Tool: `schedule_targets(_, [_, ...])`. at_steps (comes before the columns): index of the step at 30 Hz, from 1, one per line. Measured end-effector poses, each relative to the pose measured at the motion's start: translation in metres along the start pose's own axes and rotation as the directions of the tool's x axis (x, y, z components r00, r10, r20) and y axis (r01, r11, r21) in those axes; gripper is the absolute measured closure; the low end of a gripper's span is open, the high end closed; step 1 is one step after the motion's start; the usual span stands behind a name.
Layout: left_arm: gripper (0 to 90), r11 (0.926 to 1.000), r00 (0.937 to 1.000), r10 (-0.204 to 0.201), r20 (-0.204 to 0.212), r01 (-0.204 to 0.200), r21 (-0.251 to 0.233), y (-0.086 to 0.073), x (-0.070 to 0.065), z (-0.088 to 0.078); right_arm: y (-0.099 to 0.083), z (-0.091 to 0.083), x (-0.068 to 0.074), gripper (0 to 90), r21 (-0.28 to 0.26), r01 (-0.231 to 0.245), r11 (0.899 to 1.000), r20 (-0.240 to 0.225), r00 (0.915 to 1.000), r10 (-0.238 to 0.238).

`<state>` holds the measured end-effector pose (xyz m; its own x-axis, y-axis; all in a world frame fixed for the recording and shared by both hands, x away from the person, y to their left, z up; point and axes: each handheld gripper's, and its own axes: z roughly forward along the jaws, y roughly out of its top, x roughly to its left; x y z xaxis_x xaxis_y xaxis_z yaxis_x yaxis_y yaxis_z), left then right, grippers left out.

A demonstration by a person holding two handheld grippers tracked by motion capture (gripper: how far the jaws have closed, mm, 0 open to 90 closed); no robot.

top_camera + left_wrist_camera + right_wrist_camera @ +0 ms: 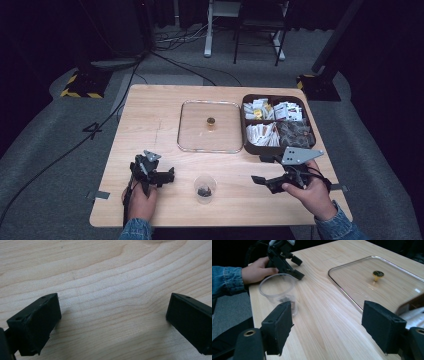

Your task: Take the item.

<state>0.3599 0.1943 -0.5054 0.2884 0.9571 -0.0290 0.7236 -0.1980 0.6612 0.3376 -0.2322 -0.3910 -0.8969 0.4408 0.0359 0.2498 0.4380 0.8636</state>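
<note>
One clear plastic cup (205, 188) stands upright on the counter (165, 120) between my two sets of fingers, with one small dark lump at its bottom. In the right gripper view the cup (278, 291) sits just beyond my left-hand pad, apart from it.

My right fingers (260, 170) stand wide apart with nothing between them and touch nothing; they hang just above the wood, pointing toward the cup. In the right gripper view both black pads (278, 327) frame bare counter.

My left fingers (167, 176) are also spread wide and empty, on the far side of the cup from the right ones; the left gripper view shows their pads (37, 325) resting close over plain wood grain.

Beyond both sets of fingers lies one flat glass lid (210, 126) with one gold knob (211, 121). Beside it, past my right fingers, stands one dark tray (278, 148) of four compartments filled with small packets; their print is too small to read.
</note>
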Motion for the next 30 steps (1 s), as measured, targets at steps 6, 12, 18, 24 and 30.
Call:
schedule_targets(6, [0.1, 1.0000, 1.0000, 0.000, 0.000, 0.000, 0.000, 0.000, 0.000, 0.000, -0.020, -0.006, -0.012, 23.2, 0.031, -0.039, 0.999, 0.034, 0.9987, 0.037])
schedule_targets(12, [0.1, 1.0000, 1.0000, -0.001, 0.000, 0.001, -0.001, 0.000, 0.000, 0.000, -0.046, -0.009, -0.028, 22.4, 0.069, -0.098, 0.993, 0.068, 0.9933, 0.094])
schedule_targets(18, [0.1, 1.0000, 1.0000, -0.001, 0.000, 0.001, -0.001, 0.000, 0.000, 0.000, -0.076, -0.007, -0.042, 20.4, 0.109, -0.153, 0.982, 0.106, 0.9842, 0.142])
schedule_targets(24, [0.1, 1.0000, 1.0000, -0.001, 0.000, 0.001, -0.001, 0.000, 0.000, 0.000, -0.102, -0.006, -0.046, 19.8, 0.118, -0.201, 0.973, 0.181, 0.9673, 0.178])
schedule_targets(30, [0.1, 1.0000, 1.0000, -0.002, 0.000, 0.002, -0.001, 0.000, 0.000, 0.000, -0.120, -0.003, -0.045, 19.8, 0.158, -0.182, 0.971, 0.222, 0.9643, 0.144])
